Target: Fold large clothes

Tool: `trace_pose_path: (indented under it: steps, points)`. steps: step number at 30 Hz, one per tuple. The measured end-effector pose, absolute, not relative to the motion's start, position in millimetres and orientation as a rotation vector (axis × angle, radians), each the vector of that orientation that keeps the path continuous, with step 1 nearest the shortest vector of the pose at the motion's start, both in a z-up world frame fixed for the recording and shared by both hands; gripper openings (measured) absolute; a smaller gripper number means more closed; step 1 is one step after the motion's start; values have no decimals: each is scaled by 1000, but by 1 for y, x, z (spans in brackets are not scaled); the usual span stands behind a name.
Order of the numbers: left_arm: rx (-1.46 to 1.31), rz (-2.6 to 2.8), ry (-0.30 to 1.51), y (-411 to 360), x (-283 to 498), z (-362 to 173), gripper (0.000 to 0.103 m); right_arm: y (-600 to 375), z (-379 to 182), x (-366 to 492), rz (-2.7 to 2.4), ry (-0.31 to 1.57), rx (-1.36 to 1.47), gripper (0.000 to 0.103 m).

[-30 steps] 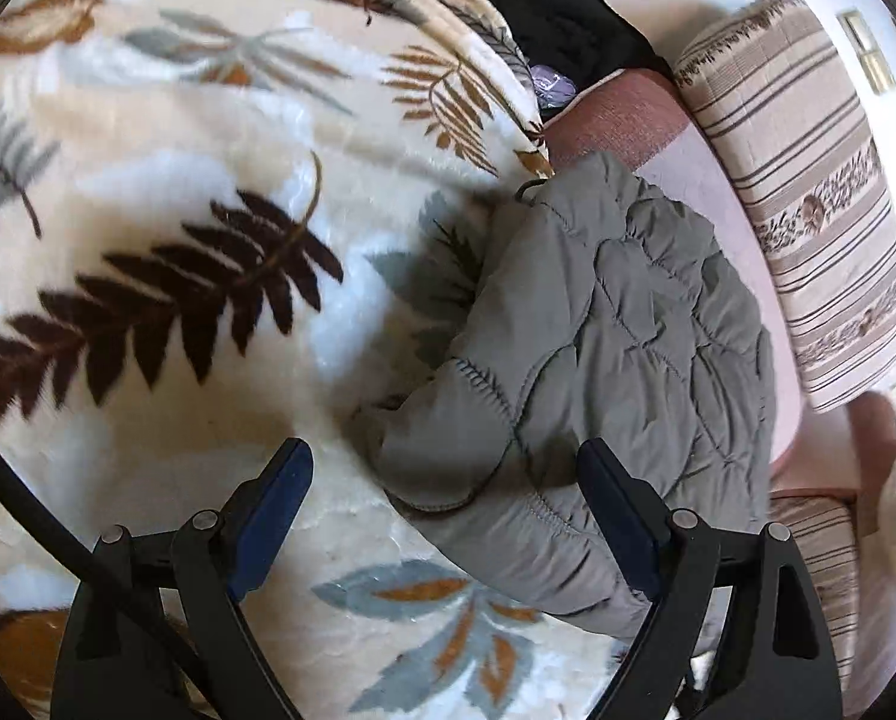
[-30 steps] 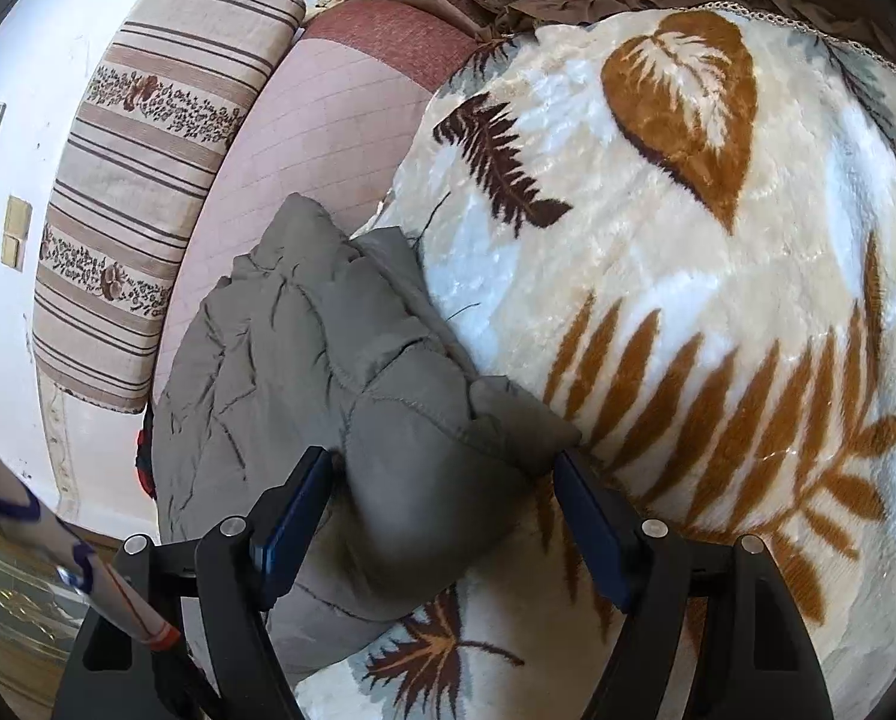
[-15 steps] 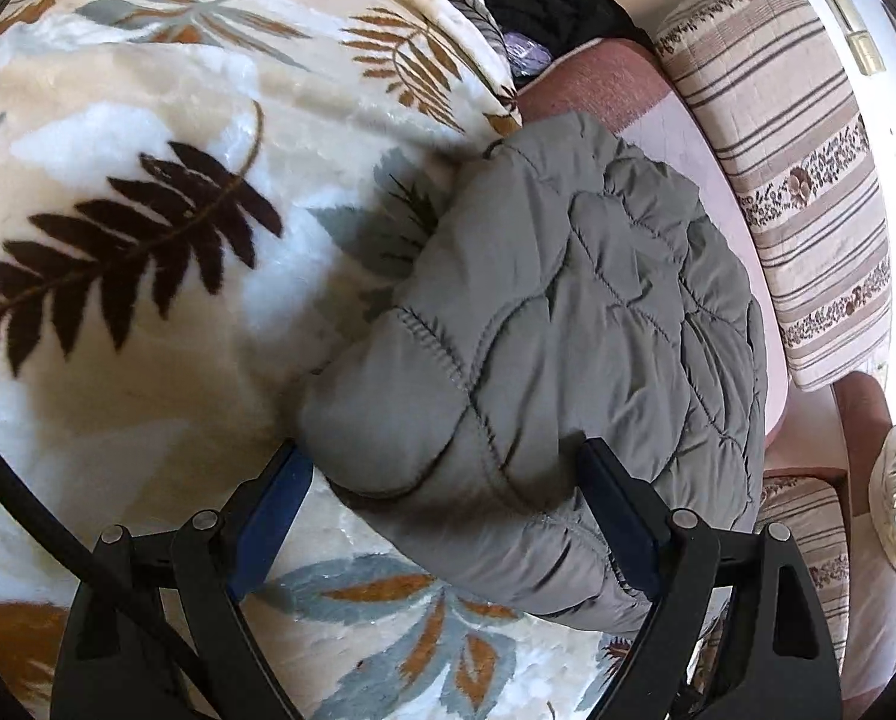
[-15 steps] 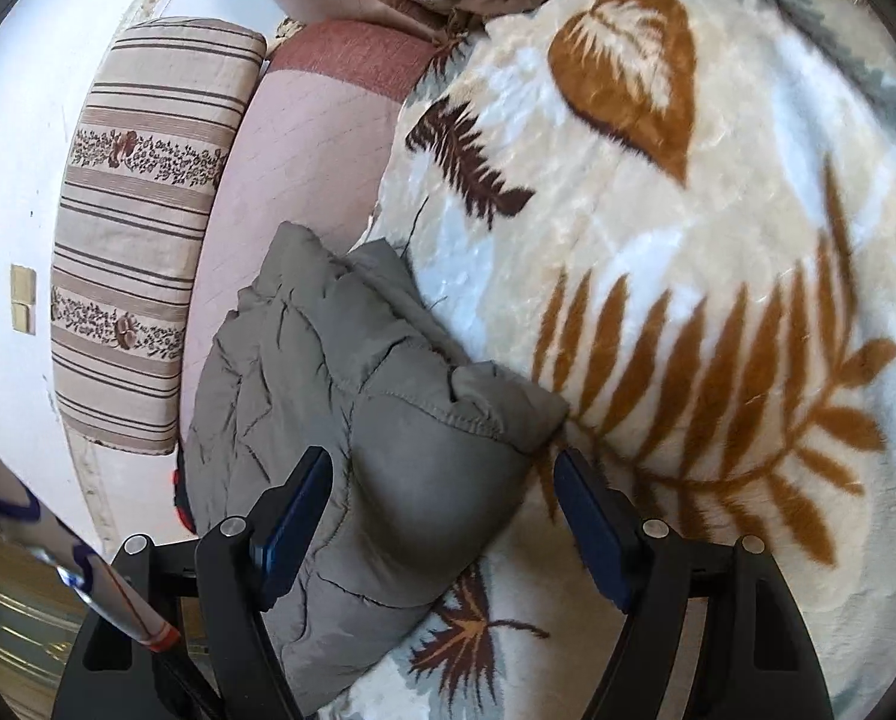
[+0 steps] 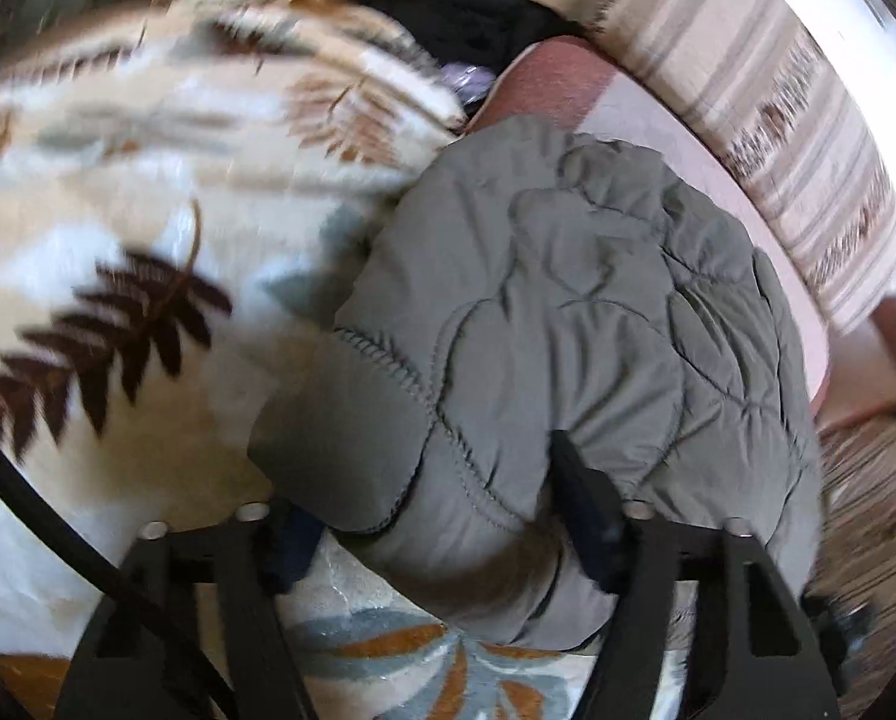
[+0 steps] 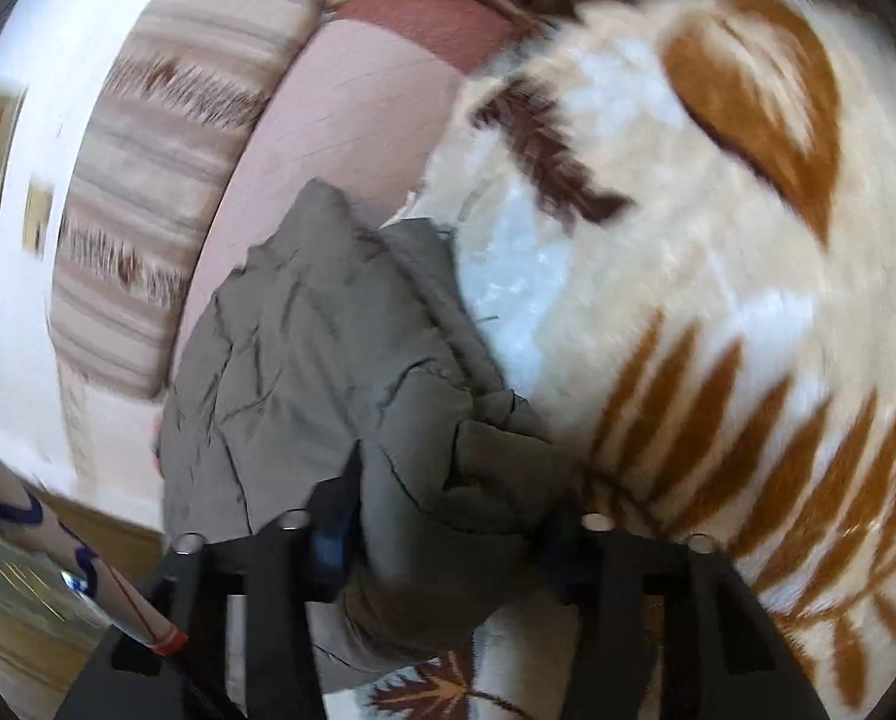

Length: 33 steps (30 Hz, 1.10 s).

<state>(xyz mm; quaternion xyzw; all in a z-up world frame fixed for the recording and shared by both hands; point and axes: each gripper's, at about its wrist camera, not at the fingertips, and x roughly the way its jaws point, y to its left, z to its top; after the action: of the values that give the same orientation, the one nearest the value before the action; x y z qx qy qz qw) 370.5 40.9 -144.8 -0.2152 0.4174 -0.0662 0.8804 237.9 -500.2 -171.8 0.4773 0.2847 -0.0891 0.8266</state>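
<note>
Fleecy leaf-print blanket [image 5: 118, 192] under grey quilted jacket [image 5: 556, 324], striped cushion [image 6: 166, 180] beside.

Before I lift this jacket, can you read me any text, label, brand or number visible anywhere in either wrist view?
None readable.
Grey quilted jacket: no tag or logo showing.
Tube with blue markings, right wrist view: too blurred to read.
Leaf-print blanket: pattern only.

Left gripper [image 5: 433, 516]: matte black angular frame, dark blue finger pads [image 5: 586, 525], round silver screws [image 5: 637, 510] on top, one black cable [image 5: 58, 531] along its left side.
Right gripper [image 6: 451, 528]: same black frame, blue pads [image 6: 334, 525], silver screws [image 6: 595, 521].
</note>
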Motion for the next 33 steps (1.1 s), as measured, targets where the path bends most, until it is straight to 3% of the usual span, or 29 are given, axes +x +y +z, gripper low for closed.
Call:
trace_pose_path:
  steps: [5, 15, 33]
  points:
    - [-296, -103, 815, 25, 364, -133, 47, -462, -134, 246, -284, 620, 618, 37]
    - [-154, -78, 728, 9, 355, -114, 40, -428, -107, 247, -325, 592, 318, 33]
    - [-211, -99, 650, 35, 277, -58, 39, -394, -45, 177, -272, 499, 297, 31]
